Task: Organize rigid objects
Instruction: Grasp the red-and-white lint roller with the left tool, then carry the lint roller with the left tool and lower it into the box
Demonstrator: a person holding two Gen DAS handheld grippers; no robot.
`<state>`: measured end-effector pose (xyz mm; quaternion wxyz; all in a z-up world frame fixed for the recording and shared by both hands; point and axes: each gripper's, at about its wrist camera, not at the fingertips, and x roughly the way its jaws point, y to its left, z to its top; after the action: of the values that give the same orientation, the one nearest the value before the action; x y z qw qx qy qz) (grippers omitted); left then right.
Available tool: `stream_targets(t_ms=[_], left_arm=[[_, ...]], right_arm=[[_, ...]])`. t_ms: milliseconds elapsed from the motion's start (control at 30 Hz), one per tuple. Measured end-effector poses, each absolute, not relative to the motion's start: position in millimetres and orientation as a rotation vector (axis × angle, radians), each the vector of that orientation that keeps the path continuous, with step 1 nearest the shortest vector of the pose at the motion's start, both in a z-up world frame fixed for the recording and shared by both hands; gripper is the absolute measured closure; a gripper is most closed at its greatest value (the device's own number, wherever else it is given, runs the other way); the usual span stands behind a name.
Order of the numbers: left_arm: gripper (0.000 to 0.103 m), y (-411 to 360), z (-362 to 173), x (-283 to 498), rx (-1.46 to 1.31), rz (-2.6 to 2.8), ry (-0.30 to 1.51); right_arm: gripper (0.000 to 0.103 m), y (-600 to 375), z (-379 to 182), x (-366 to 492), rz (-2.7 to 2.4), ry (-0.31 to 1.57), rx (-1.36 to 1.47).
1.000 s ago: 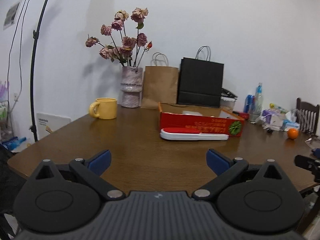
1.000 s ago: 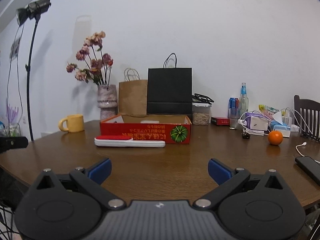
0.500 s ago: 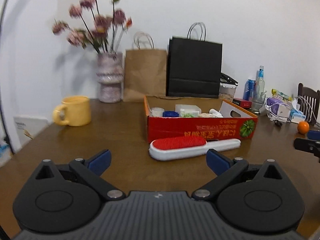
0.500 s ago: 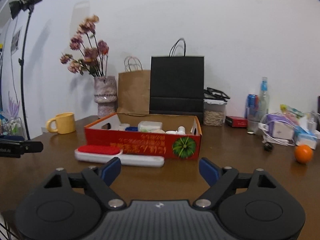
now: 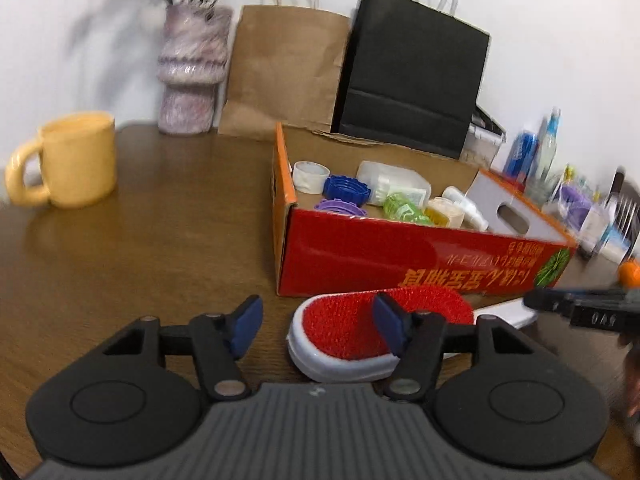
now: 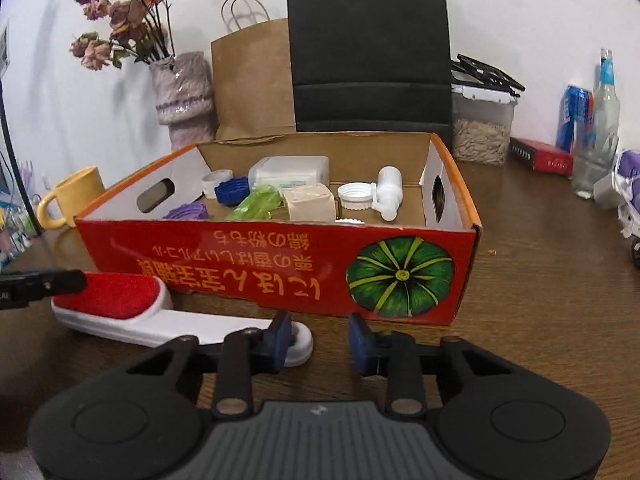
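A white lint brush with a red pad (image 5: 348, 334) lies on the brown table in front of a red cardboard box (image 5: 400, 256). The box holds bottle caps, small bottles and plastic cases. My left gripper (image 5: 318, 322) is open over the brush's red end; the end lies between the fingers, untouched. In the right wrist view the brush (image 6: 132, 312) runs left to right, its handle end by my right gripper (image 6: 318, 338). The right gripper is open, its left finger over the handle tip, in front of the box (image 6: 280, 268).
A yellow mug (image 5: 66, 160) stands at the left, a vase (image 5: 192, 72) with dried flowers behind it. A brown paper bag (image 5: 280, 68) and a black bag (image 5: 412, 80) stand behind the box. Bottles, a seed jar (image 6: 482, 124) and an orange (image 5: 630, 272) crowd the right side.
Both grippers have moved forward and down to the brush. Both have narrowed their opening. The box's contents have come into view.
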<state>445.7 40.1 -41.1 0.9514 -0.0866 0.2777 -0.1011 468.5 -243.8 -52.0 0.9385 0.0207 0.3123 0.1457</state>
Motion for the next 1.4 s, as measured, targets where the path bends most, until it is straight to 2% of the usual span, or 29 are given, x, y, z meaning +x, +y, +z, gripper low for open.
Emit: stream_targets(t_ms=[167, 233, 267, 333, 400, 600, 733, 900, 1000, 1167, 1400], left_arm=[[0.04, 48, -42, 448, -0.24, -0.211, 0.59], [0.04, 45, -41, 447, -0.233, -0.202, 0.593], [0.041, 45, -40, 447, -0.239, -0.203, 0.599], [0.055, 47, -40, 446, -0.266, -0.229, 0.602], [0.054, 45, -39, 444, -0.257, -0.229, 0.592], [0.056, 40, -40, 430, -0.279, -0.185, 0.571], [0.056, 29, -22, 380, -0.237, -0.143, 0.451], [0.056, 28, 5, 293, -0.261, -0.167, 0.287], [0.056, 23, 16, 239, -0.246, -0.16, 0.195], [0.056, 16, 28, 191, -0.254, -0.185, 0.181], [0.056, 8, 41, 163, -0.263, -0.218, 0.145]], right_arm=[[0.075, -247, -54, 469, 0.315, 0.643, 0.087], [0.08, -249, -54, 469, 0.327, 0.649, 0.114], [0.081, -252, -55, 469, 0.336, 0.654, 0.14], [0.083, -257, -56, 470, 0.35, 0.664, 0.189], [0.09, -262, -58, 470, 0.378, 0.671, 0.246], [0.09, -263, -59, 458, 0.358, 0.673, 0.303], [0.09, -256, -47, 411, 0.318, 0.586, 0.281], [0.09, -261, -16, 309, 0.273, 0.332, 0.283], [0.09, -262, -7, 250, 0.257, 0.26, 0.292], [0.09, -263, 8, 179, 0.216, 0.217, 0.273], [0.09, -277, 19, 139, 0.197, 0.153, 0.285]])
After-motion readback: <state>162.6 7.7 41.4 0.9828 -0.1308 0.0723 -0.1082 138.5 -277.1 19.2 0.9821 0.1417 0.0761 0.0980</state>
